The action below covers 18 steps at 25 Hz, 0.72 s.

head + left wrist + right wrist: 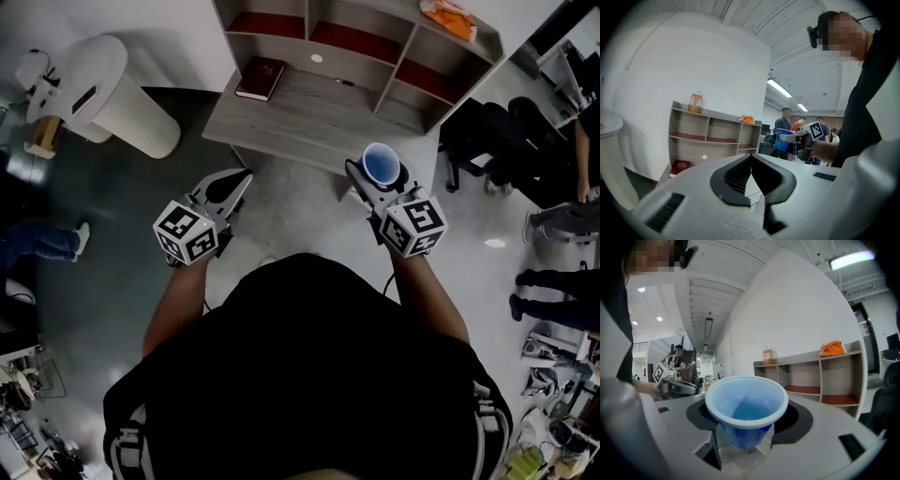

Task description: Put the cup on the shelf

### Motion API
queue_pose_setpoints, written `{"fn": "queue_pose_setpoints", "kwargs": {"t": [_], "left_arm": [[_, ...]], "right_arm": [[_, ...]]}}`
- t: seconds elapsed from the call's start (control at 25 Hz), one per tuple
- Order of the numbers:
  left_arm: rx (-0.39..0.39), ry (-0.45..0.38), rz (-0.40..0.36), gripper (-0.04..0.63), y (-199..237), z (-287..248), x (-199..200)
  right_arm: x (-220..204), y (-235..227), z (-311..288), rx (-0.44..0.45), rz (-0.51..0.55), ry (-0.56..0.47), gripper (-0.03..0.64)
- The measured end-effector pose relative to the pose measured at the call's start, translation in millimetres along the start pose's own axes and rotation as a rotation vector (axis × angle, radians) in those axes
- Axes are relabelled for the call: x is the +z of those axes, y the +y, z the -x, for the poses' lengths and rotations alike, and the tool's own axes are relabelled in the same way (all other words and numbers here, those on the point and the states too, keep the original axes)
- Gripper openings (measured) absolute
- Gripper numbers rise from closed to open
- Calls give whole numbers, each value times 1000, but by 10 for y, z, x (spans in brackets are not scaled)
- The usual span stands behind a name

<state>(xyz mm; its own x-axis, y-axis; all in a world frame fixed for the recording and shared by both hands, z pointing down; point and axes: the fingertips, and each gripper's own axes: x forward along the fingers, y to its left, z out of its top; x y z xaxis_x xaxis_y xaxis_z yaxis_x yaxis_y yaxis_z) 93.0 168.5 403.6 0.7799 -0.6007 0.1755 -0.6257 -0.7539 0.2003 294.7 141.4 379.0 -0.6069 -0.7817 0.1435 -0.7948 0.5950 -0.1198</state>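
1. Seen from above, a person in a black top (309, 375) stands on a pale floor (291, 202), both forearms reaching forward, each hand holding tongs with a marker cube.
2. The left tongs (239, 180) are closed, tip against tip. Nothing is between them; the left gripper view (751, 157) shows the dark pads meeting in a point.
3. The right tongs (378, 180) stand wide but are clamped on a blue cup (380, 163), one jaw on each side of its body.
4. In the right gripper view the cup (746, 404) sits upright between the tongs (745, 437), mouth up, with a pale rim and an empty blue inside. It is held in the air just in front of the shelf, not on it.
5. The shelf (309, 103) is grey wood with a broad lower ledge and open compartments with red-brown floors.
6. A dark red book (260, 78) lies flat on the ledge's left end.
7. An orange bundle (448, 17) rests on the shelf's top, and a bottle (768, 355) stands there too.
8. Left of the shelf stands a white ribbed cylinder (122, 98).
9. To the right are a black chair (483, 131) and other people's legs (562, 220).
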Motion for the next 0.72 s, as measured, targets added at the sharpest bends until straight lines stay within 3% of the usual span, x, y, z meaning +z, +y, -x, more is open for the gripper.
{"fn": "queue_pose_setpoints", "kwargs": {"t": [0.72], "left_arm": [[64, 27, 11, 18, -216, -160, -122]], "right_arm": [[-140, -212, 39, 73, -29, 3, 298]]}}
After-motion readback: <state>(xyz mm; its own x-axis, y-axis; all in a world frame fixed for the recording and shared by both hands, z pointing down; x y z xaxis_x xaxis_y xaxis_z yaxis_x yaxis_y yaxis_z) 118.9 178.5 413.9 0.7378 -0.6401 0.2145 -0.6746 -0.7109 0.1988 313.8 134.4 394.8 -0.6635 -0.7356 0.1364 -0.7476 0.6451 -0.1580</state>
